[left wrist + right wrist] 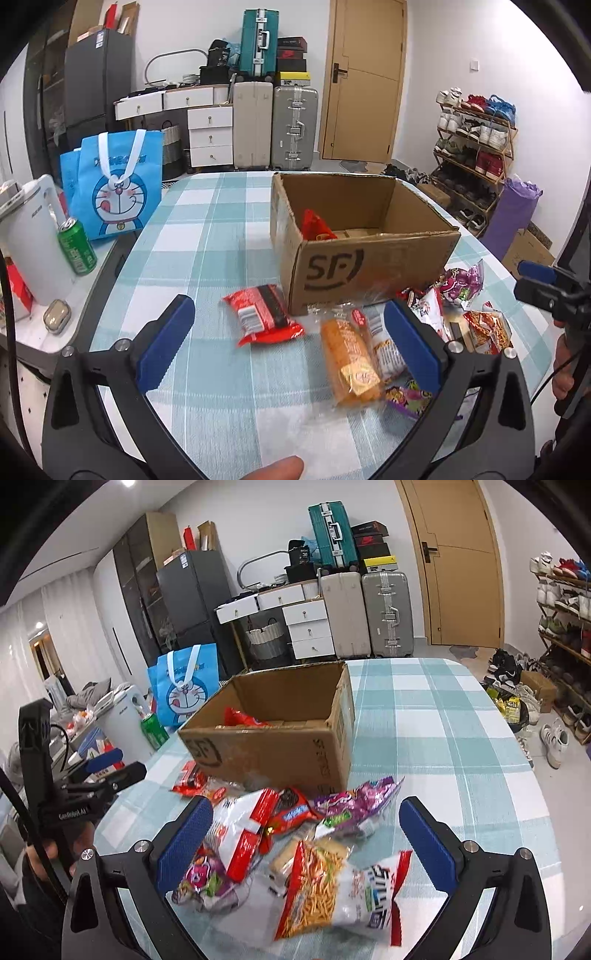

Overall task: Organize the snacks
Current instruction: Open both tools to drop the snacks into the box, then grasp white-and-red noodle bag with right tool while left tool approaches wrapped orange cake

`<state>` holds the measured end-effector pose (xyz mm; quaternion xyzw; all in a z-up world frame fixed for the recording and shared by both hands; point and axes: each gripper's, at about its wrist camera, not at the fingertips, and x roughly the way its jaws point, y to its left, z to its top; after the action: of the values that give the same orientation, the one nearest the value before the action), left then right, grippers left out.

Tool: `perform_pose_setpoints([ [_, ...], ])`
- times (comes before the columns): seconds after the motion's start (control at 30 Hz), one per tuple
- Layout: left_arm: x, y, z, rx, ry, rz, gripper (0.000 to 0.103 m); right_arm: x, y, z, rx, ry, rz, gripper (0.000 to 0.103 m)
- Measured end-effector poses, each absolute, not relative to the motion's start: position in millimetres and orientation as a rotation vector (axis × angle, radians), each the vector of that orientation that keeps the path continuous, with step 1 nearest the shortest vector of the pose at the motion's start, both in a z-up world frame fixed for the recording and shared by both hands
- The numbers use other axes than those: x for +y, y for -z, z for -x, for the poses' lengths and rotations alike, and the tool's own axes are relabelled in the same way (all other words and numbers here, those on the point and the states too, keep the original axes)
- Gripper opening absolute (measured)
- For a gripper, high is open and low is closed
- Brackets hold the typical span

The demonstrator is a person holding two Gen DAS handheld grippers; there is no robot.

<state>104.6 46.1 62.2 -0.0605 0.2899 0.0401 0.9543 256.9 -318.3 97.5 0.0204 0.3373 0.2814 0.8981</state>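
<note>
I am holding my left gripper [291,339] wide open over the checked tablecloth [207,236], gripping nothing, a red snack packet [264,314] and an orange one [349,360] lying between its fingers. The cardboard box [369,254] is sitting beyond, one red packet inside. My right gripper [306,840] is gaping equally wide and empty above the snack pile [314,853].
</note>
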Motion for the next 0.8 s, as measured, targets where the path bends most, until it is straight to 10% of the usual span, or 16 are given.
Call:
perform_pose_setpoints([
  [0.8, 14, -15, -109, 0.7, -0.038, 0.101, 0.102, -351, -32, -235, 0.835, -0.518, -0.095, 0.102],
])
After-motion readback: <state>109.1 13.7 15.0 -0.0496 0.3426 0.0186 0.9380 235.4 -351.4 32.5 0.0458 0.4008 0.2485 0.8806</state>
